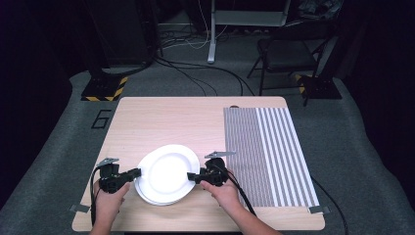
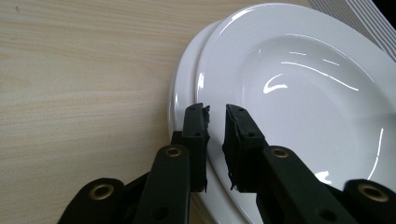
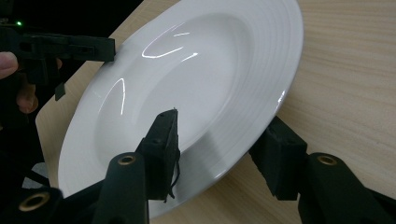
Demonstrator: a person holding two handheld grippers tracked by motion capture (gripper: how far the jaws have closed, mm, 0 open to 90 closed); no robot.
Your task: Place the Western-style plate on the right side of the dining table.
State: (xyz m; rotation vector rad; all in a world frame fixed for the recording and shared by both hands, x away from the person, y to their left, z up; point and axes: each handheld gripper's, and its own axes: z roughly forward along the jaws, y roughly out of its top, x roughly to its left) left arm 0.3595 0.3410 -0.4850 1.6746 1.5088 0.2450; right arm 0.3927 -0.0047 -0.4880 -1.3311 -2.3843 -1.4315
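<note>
We are pinching the top plate at lower centre: left gripper clamping its rim, right gripper straddling it loosely; lifting remains.

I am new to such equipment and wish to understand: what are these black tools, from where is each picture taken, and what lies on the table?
A person holds a hand tool with two black jaws in each hand. The high view looks down on the wooden table. The other two pictures come from a camera riding on each tool. On the table, a white top plate rests on a lower plate, beside a striped mat. The left gripper is shut on the top plate's rim. The right gripper has the opposite rim between its jaws, which seem not to press yet.
</note>
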